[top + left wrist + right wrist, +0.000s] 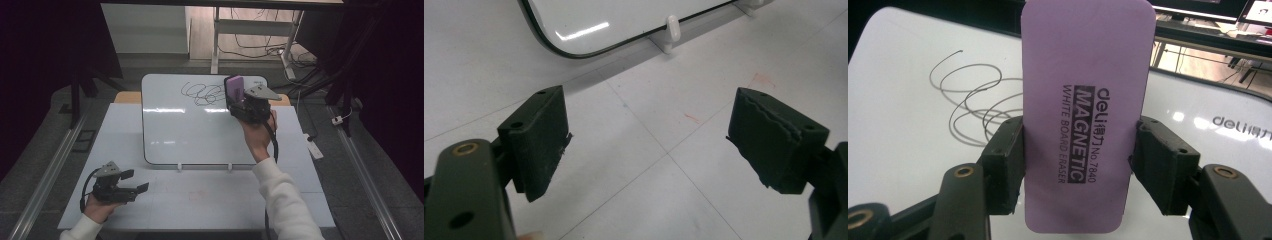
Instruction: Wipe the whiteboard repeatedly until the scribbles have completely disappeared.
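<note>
A white whiteboard [200, 130] lies on the table with a black looping scribble [202, 92] near its far edge. My right gripper [239, 102] hovers over the board's far right part, shut on a purple magnetic whiteboard eraser [234, 88] that stands up between the jaws. In the right gripper view the eraser [1083, 115] has its printed face toward the camera, and the scribble [975, 105] lies to its left. My left gripper [134, 181] rests low at the table's near left, open with nothing between its jaws [649, 145].
The white table [210, 200] has faint red marks near its front. Two small white clips [179, 166] hold the board's near edge. Desk legs and loose cables [260, 47] stand on the floor behind, and a rail [367, 175] runs along the right.
</note>
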`<state>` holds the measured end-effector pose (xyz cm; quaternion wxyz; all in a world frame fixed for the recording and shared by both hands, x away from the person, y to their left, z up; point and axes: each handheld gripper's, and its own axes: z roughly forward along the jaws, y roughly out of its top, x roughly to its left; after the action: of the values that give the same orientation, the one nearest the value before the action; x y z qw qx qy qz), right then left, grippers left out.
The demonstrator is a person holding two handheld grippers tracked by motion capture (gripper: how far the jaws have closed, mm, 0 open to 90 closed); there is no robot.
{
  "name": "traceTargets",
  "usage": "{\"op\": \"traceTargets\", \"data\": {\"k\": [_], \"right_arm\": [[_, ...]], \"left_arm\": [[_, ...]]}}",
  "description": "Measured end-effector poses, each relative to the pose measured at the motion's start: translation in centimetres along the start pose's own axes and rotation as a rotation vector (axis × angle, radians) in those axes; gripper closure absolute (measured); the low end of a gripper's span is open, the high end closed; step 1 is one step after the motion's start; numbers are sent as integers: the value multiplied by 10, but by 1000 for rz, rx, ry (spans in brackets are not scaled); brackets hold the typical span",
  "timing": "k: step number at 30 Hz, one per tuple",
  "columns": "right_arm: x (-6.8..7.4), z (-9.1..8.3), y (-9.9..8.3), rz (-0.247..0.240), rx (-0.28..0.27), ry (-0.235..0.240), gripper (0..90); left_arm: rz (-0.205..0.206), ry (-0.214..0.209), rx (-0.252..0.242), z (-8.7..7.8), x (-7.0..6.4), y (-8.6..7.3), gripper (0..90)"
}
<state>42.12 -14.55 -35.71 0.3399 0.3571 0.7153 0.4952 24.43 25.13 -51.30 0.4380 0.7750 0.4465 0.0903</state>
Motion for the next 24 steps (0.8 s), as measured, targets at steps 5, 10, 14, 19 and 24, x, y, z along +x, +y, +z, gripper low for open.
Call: {"op": "traceTargets", "data": {"k": [5, 10, 14, 19, 24], "right_arm": [[0, 8, 4, 0, 9, -14, 404], [4, 17, 8, -11, 26, -20, 406], [10, 24, 9, -11, 40, -7, 408], [27, 36, 7, -20, 65, 32, 409], [56, 48, 4, -70, 93, 95, 409]], "left_arm": [[0, -1, 0, 0, 0, 0, 173], [-6, -2, -7, -1, 0, 0, 173], [-6, -2, -8, -2, 0, 0, 173], [-6, -1, -7, -2, 0, 0, 173], [-3, 1, -7, -2, 0, 0, 173]]}}
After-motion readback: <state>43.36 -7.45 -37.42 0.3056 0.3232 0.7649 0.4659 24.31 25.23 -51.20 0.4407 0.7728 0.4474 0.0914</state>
